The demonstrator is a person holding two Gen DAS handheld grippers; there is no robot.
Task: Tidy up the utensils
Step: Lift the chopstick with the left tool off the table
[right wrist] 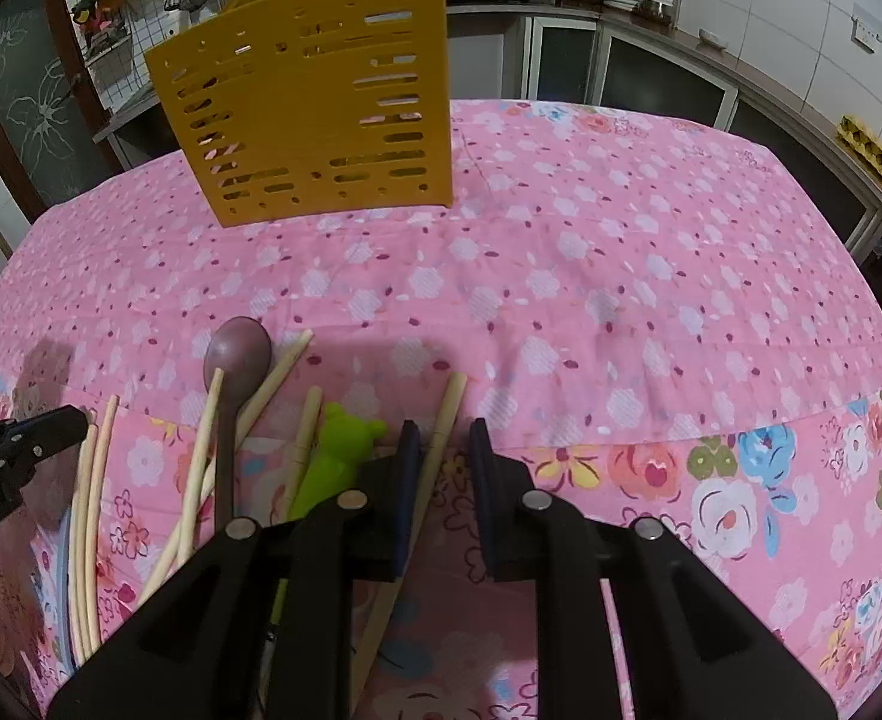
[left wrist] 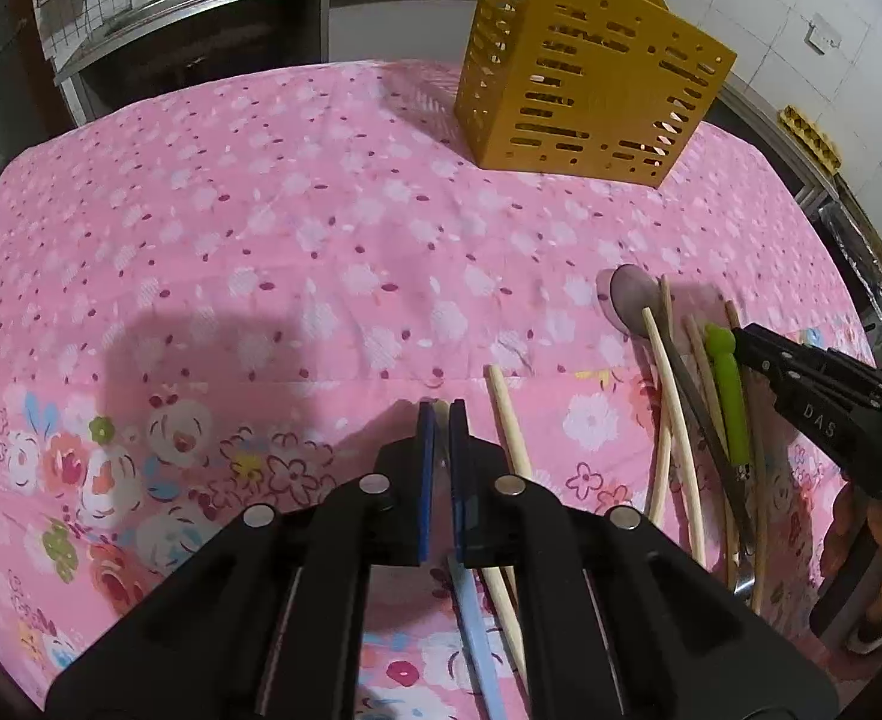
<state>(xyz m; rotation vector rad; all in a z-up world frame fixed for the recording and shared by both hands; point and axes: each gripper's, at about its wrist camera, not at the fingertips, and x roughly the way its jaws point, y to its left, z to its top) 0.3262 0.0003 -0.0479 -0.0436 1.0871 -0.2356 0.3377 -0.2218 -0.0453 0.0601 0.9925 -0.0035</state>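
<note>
Now my left gripper (left wrist: 441,414) pinches a chopstick (left wrist: 441,405); my right gripper (right wrist: 444,435), jaws apart, straddles another (right wrist: 450,402). Next I'd carry mine far to the holder (left wrist: 585,66).

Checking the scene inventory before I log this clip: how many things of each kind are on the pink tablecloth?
Pale chopsticks: 6
Purple spoon: 1
Green bear-shaped utensil: 1
Light blue stick, kind unclear: 1
Yellow slotted holder: 1
Total: 10
</note>
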